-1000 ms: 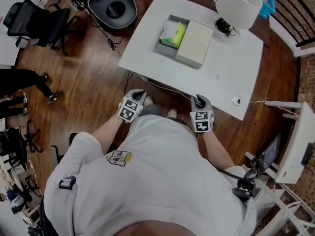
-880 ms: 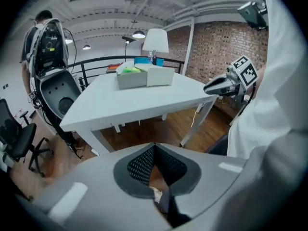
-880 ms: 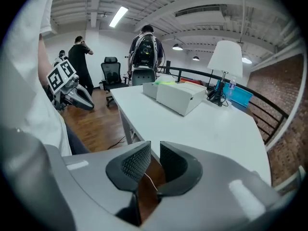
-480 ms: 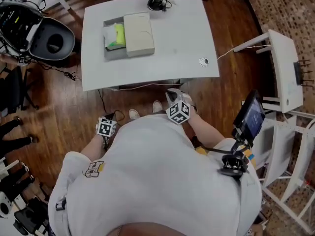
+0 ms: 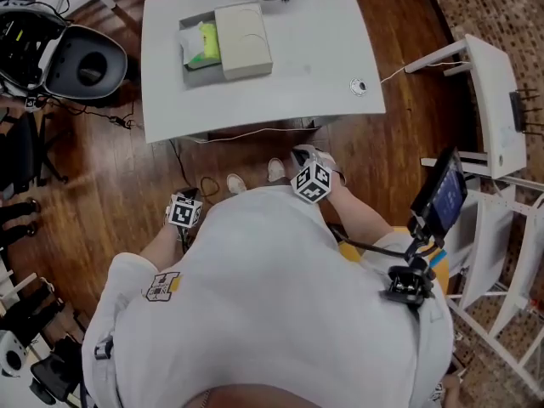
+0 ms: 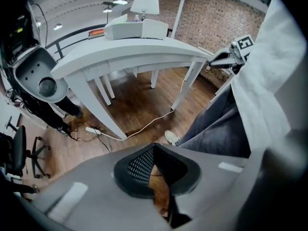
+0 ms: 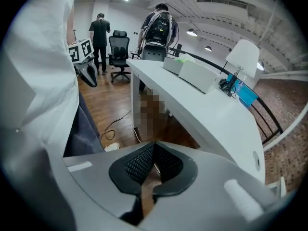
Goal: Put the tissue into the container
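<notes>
A grey open container (image 5: 192, 51) stands on the white table (image 5: 289, 66) at the far left, with a green and white tissue pack (image 5: 204, 42) lying in it. A beige box (image 5: 243, 29) lies against its right side. Both grippers hang low by the person's body, well short of the table. My left gripper (image 5: 189, 196) is shut with nothing in it (image 6: 153, 166). The jaws of my right gripper (image 5: 301, 155) have just closed and are shut on nothing (image 7: 153, 166). From the left gripper view the container (image 6: 134, 29) shows on the tabletop.
A white cable (image 5: 246, 134) runs over the wooden floor under the table. A round pod seat (image 5: 78, 65) stands left of the table, a white stand (image 5: 497, 100) and a tablet (image 5: 442, 195) to the right. A lamp (image 7: 243, 56) stands on the table's far end. People (image 7: 101, 30) stand by office chairs.
Both grippers have sunk and drawn back from the table's edge toward the person's sides, the left one furthest. The head view has swung, so the table now lies square across the top.
</notes>
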### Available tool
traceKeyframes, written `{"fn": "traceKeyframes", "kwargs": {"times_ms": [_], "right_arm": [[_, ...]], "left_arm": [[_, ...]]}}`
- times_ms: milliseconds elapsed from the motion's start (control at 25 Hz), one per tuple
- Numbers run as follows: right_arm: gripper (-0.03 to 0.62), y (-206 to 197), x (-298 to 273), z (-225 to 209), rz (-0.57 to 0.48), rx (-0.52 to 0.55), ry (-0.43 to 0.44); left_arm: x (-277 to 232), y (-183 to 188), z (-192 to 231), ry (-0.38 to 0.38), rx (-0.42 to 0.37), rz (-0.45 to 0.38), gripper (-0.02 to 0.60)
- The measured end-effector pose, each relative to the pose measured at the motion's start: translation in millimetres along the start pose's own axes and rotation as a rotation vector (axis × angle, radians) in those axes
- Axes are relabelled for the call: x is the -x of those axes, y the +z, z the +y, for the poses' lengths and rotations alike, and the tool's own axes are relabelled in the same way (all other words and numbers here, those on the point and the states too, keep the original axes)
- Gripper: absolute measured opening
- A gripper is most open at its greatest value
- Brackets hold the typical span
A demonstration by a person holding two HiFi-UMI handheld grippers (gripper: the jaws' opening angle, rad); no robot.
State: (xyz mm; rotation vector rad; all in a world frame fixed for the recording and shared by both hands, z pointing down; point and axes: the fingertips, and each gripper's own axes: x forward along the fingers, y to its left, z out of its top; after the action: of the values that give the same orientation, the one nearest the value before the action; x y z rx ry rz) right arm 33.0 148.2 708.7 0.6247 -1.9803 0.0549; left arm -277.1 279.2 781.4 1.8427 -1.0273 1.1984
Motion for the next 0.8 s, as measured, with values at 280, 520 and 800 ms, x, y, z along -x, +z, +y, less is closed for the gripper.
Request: {"fn": "traceKeyframes", "kwargs": {"times_ms": [280, 520, 800], "right_arm": [[0.0, -15, -4, 16, 0.033, -0.029, 0.027], [0.0, -20, -6, 17, 0.059, -0.021, 0.033], [0.0, -15, -8, 17, 0.051, -0.001, 0.034]], "left_arm": [[0, 1, -6, -0.015, -0.035, 0.006, 0.0], [3, 7, 2, -0.008, -0.041, 0.004, 0.0], [3, 2, 1, -0.01, -0.041, 0.003, 0.0]]}}
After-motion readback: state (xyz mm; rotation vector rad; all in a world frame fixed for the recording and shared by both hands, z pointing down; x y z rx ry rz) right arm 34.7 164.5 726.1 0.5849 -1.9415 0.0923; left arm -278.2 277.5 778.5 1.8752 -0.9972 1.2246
